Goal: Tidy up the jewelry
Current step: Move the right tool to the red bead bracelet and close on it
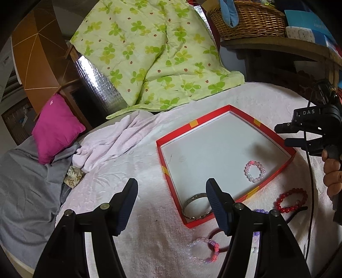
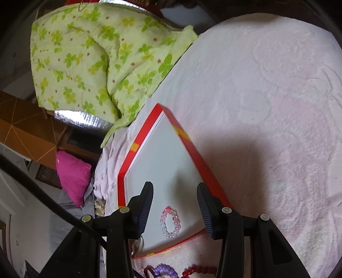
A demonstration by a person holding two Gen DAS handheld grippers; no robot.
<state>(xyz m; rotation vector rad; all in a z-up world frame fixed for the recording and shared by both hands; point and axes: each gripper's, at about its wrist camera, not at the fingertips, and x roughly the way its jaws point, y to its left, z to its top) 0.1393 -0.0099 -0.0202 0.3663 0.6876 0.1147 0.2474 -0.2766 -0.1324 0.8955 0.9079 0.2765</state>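
A bed covered with a pale pink textured blanket [image 1: 149,154] forms the working surface; a green clover-print quilt [image 1: 149,53] lies at its far side.

Left gripper [image 1: 172,203]: jaws apart, nothing between them, held above the blanket at the near left corner of the tray. Right gripper [image 2: 175,205]: jaws apart and empty, poised over the near right part of the tray, directly above the pink-and-white bead bracelet [image 2: 170,222], which lies flat on the tray floor and touches neither jaw. In the left wrist view the right gripper appears at the right edge with the person's hand [image 1: 332,171] around its handle.

The tray is a shallow red-rimmed box lid [image 1: 226,109] with a white floor and yellow patches on its rim. It holds two pieces: the pink-and-white bead bracelet [image 1: 255,171] near its right wall, and a silver bangle [image 1: 197,206] in its near corner, partly hidden behind the left gripper's right jaw.

Outside the tray, on the blanket at its near side, lie a red bead bracelet [image 1: 291,201], a purple bead bracelet [image 2: 164,270], mostly hidden behind the left gripper in its own view, a clear-and-pink bead bracelet [image 1: 203,250] and a dark hair tie [image 1: 215,232] just beside it.

Further out: a magenta cushion [image 1: 56,128] and a grey sheet [image 1: 25,181] at the left, and a wicker basket [image 1: 248,19] on a shelf at the far right.
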